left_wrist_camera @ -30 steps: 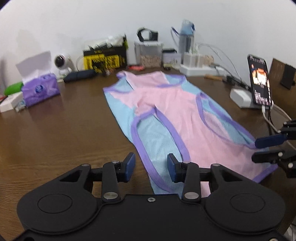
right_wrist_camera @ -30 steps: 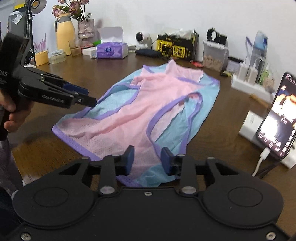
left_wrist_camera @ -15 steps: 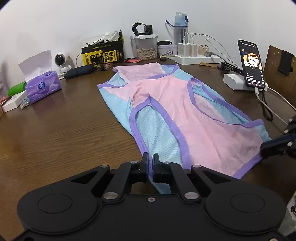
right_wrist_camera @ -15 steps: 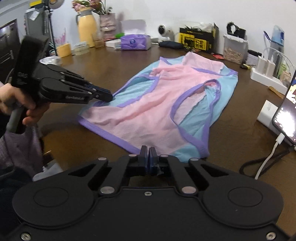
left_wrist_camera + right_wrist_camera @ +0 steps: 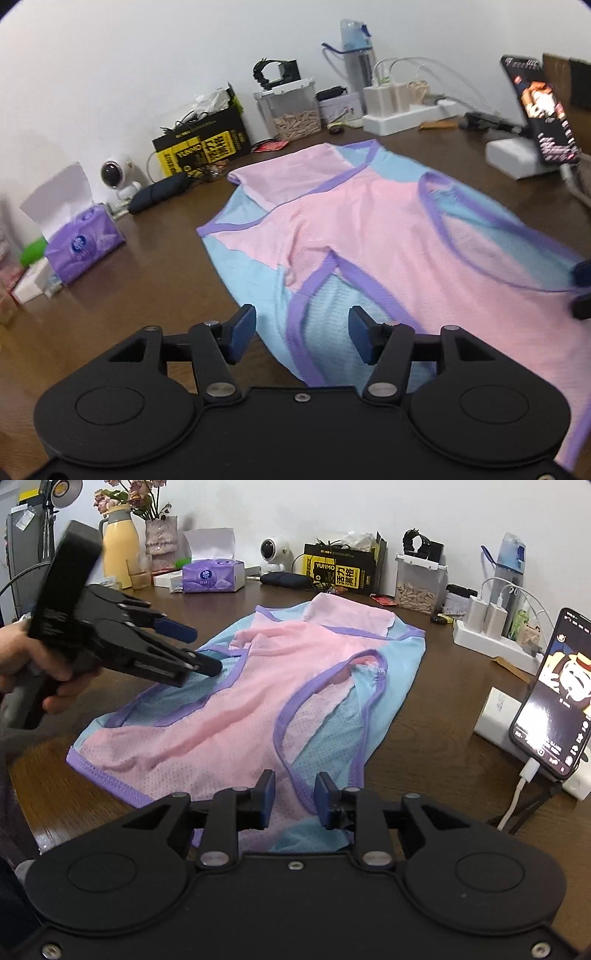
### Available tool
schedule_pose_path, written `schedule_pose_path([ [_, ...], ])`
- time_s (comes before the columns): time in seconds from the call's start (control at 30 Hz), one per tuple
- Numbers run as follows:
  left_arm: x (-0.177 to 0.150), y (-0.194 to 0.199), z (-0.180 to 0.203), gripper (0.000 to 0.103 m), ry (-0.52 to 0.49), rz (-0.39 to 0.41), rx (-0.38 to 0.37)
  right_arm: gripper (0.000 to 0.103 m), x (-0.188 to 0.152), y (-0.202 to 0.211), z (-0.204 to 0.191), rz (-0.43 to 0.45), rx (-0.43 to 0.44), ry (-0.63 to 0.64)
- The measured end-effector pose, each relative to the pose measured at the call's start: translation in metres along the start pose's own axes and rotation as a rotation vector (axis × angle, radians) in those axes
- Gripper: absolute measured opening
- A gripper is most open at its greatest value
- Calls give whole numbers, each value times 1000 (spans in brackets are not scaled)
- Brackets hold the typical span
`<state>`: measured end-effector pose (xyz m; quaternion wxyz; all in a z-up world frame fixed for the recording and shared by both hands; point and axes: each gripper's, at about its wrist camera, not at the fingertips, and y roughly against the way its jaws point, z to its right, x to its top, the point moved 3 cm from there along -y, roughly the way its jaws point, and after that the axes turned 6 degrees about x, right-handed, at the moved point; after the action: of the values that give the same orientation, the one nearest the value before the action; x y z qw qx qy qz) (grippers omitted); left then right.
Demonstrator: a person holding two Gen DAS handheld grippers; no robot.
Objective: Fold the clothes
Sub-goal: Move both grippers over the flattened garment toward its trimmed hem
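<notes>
Garment work is at a reset: half a second ago both grippers were pinched together at the near hem, and now both stand apart with nothing clamped. The left gripper (image 5: 301, 334) has its jaws spread over the blue panel and purple trim of the mesh vest (image 5: 369, 229), pads clear of the cloth. The right gripper (image 5: 293, 799) has just been opening; its jaws straddle the purple hem, fabric below them but not pinched. The vest lies flat and unfolded on the wooden table (image 5: 110, 295), collar toward the clutter at the wall. Neither pinch seems to have carried cloth anywhere, so the first fold likely needs a fresh grip on the hem.
</notes>
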<state>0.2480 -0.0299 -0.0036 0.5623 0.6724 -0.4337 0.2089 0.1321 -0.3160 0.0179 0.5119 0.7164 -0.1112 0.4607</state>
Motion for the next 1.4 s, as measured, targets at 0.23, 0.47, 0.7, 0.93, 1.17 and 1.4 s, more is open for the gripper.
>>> schedule_pose_path([
  [0.23, -15, -5, -43, 3, 194, 25, 103, 27, -1, 2, -6, -6, -5, 11],
  [0.47, -32, -5, -73, 5, 371, -22, 105, 27, -1, 0, -17, -3, 5, 42],
  [0.7, -23, 30, -55, 21, 243, -6, 42, 41, 5, 13, -24, 6, 39, 53],
  [0.93, -31, 74, -1, 35, -15, 45, -260, 56, 8, 16, -27, 42, 23, 68],
  [1.17, -47, 69, 13, 35, -15, 5, -347, 45, 3, 2, -10, -25, 14, -5],
  [1.4, -53, 68, 7, 26, 39, -24, -351, 6, 1, 20, -19, 13, 27, -1],
])
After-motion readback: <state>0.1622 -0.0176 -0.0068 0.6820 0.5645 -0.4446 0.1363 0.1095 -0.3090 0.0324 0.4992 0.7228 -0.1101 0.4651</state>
